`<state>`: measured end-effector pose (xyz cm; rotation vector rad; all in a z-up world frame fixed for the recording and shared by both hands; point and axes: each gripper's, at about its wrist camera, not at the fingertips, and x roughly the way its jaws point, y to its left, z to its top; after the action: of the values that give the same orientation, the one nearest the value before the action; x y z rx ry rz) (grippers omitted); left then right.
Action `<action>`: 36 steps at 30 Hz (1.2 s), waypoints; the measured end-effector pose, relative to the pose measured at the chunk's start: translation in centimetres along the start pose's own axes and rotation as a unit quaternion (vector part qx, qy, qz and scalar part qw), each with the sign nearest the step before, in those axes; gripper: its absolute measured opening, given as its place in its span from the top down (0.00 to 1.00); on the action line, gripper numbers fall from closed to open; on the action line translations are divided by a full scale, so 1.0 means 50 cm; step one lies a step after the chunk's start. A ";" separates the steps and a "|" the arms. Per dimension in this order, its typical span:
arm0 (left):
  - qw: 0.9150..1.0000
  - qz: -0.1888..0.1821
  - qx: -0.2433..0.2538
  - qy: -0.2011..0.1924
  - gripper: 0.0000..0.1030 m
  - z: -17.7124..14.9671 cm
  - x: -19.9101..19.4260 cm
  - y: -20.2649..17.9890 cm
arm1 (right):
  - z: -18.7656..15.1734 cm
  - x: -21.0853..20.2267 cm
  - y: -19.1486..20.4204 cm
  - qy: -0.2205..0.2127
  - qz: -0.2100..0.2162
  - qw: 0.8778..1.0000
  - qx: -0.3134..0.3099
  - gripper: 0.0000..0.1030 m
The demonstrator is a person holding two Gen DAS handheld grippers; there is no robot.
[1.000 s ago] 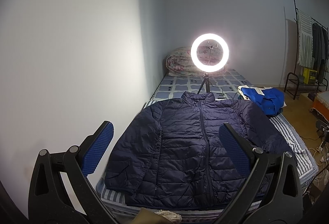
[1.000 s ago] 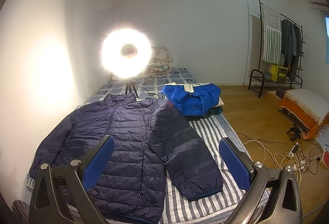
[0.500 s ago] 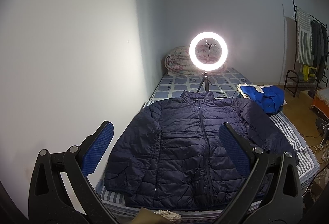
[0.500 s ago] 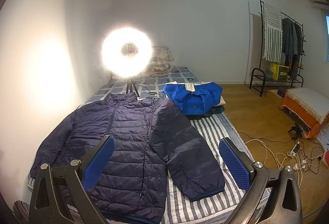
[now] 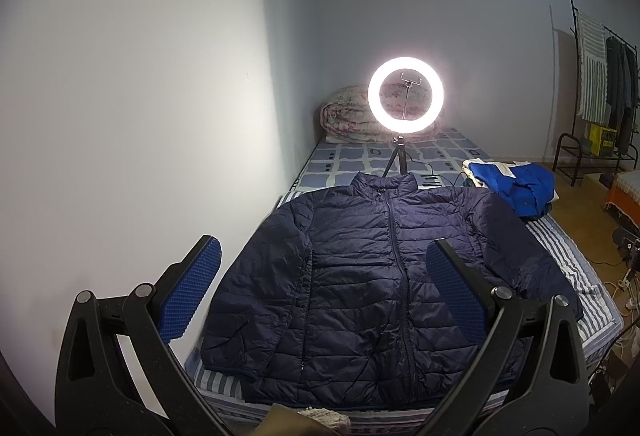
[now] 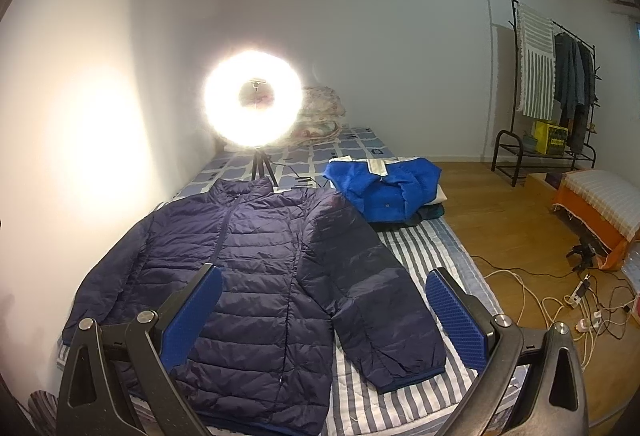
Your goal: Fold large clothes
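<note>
Right wrist view showed the right gripper (image 6: 322, 312), jaws wide and empty, above the jacket (image 6: 256, 268), nearest its outflung sleeve.

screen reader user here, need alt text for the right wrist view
A navy puffer jacket lies flat, zipped and face up on a striped bed, one sleeve angled toward the open right tool above it. Behind it are a lit ring light and a blue jacket; cables trail on the wooden floor.

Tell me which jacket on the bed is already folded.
The bright blue jacket, bundled on a small pile of clothes beside the ring light. The navy puffer jacket lies spread flat, sleeves out, unfolded.
</note>
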<state>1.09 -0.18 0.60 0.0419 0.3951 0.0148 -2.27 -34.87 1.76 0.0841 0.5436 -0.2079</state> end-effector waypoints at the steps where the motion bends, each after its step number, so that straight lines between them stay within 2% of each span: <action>1: 1.000 0.001 0.000 0.001 0.00 -0.005 0.005 0.001 | 0.001 0.003 0.003 0.001 0.003 1.000 0.000 0.00; 7: 1.000 0.012 -0.005 0.010 0.00 -0.031 0.024 0.029 | 0.012 0.038 0.034 0.009 0.032 0.999 -0.011 0.00; 14: 0.999 0.032 -0.028 0.027 0.00 -0.056 0.030 0.089 | 0.031 0.093 0.135 0.007 0.085 0.995 -0.054 0.00; 19: 0.998 0.056 -0.027 0.025 0.00 -0.084 0.005 0.123 | 0.044 0.126 0.230 -0.016 0.143 0.985 -0.098 0.00; 23: 0.996 0.067 -0.041 0.038 0.00 -0.112 -0.015 0.150 | 0.039 0.170 0.317 -0.010 0.220 0.968 -0.121 0.04; 26: 0.994 0.078 -0.048 0.051 0.01 -0.134 -0.027 0.171 | 0.020 0.209 0.394 0.016 0.286 0.946 -0.151 0.13; 27: 0.994 0.083 -0.049 0.055 0.02 -0.140 -0.031 0.176 | 0.009 0.227 0.433 0.034 0.311 0.935 -0.168 0.17; 31: 0.990 0.091 -0.077 0.074 0.02 -0.167 -0.041 0.206 | -0.033 0.255 0.533 0.074 0.365 0.902 -0.217 0.28; 34: 0.987 0.094 -0.092 0.088 0.02 -0.185 -0.047 0.222 | -0.077 0.267 0.620 0.097 0.401 0.868 -0.276 0.37; 36: 0.986 0.100 -0.094 0.094 0.03 -0.195 -0.051 0.228 | -0.108 0.274 0.673 0.118 0.434 0.838 -0.309 0.42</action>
<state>-5.10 11.51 -6.89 -0.1070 0.5754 0.2556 13.78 -3.67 -9.17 -0.2823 0.7453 0.8857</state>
